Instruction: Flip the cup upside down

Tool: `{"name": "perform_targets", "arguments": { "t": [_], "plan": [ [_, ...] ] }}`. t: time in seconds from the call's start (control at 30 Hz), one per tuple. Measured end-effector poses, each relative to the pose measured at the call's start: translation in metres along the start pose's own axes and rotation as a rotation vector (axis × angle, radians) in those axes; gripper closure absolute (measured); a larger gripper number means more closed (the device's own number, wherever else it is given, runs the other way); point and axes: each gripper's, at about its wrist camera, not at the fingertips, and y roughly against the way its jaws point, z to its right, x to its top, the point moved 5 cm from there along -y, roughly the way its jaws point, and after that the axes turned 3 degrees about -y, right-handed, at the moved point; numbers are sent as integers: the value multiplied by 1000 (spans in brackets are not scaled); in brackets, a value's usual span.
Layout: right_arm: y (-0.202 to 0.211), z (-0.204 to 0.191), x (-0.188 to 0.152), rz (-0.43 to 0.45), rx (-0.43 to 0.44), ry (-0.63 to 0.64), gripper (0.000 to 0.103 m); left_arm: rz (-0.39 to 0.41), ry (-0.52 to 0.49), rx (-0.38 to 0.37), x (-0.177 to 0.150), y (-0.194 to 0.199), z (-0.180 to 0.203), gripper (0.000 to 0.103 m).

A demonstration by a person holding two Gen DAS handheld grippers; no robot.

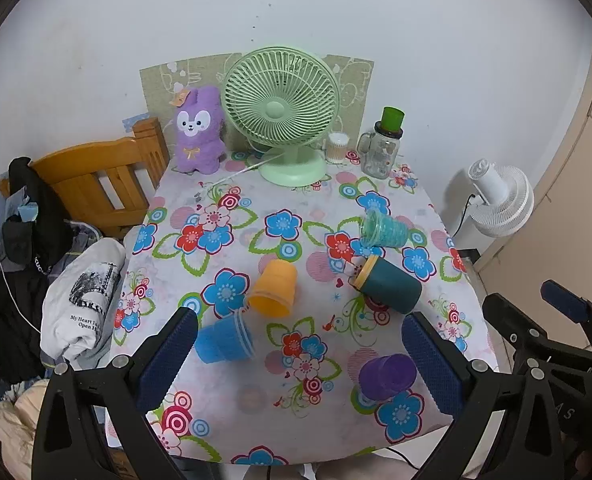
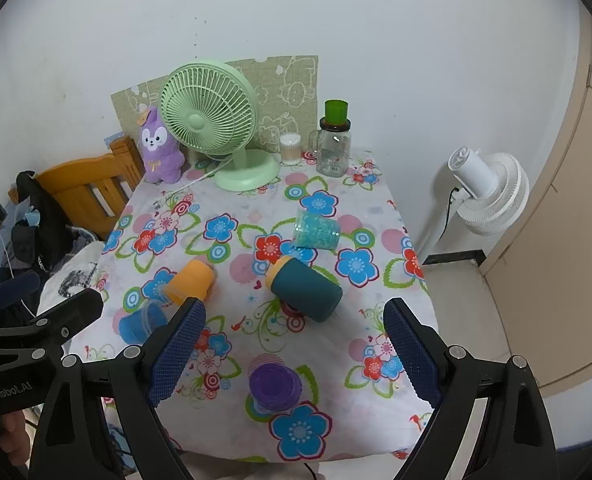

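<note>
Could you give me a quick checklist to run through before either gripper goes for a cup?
1. Left gripper open and empty: ok.
2. Right gripper open and empty: ok.
3. Purple cup nearest, standing clear of the other cups: ok. Whether it is already upside down: cannot tell.
4. Orange cup free to grasp: not ok, it lies on its side, its rim against the blue cup.
5. Teal cup lies on its side with bare cloth around it: ok.
6. Fan and jar well behind the cups: ok.
</note>
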Motion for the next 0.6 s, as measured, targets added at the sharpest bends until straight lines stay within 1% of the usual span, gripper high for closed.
{"name": "perform_targets", "arguments": {
  "t": [0.6],
  "plan": [
    [-4, -2, 0, -5, -4, -2, 11, -2, -9, -3, 2, -6, 3, 0]
  ]
}}
